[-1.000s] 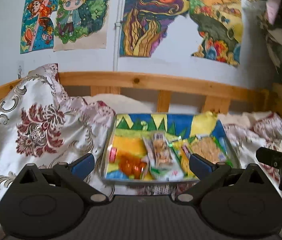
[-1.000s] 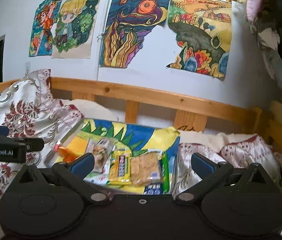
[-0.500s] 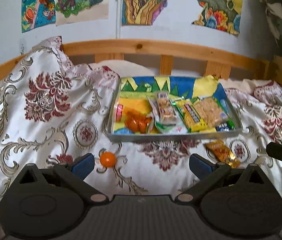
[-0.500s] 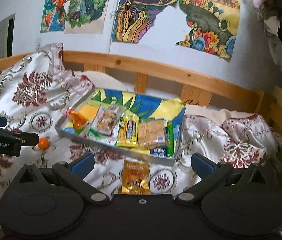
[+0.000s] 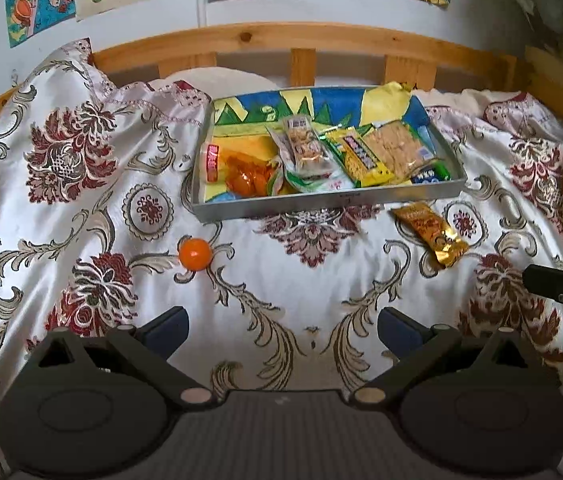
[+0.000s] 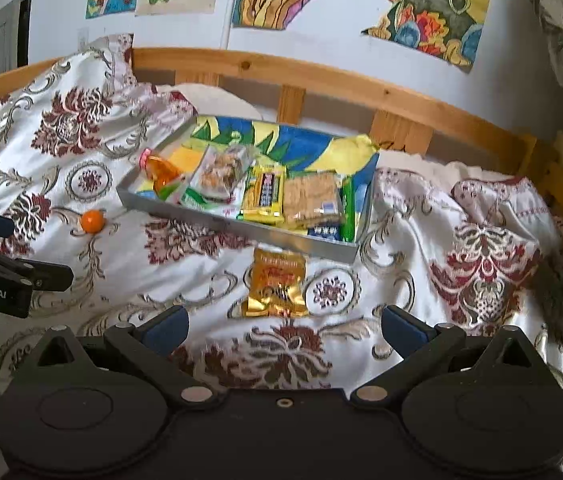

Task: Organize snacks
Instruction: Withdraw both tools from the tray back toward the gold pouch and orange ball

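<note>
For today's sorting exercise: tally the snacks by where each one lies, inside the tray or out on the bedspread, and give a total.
In the tray: 4 (orange pack, clear biscuit pack, yellow pack, cracker pack)
On the bedspread: 2 (orange ball, gold packet)
Total: 6

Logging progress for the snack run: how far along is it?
Done: several packets lie in the tray. In hand: nothing; left hand-held gripper and right hand-held gripper are both open. Left: gold packet and orange ball lie on the bedspread.
</note>
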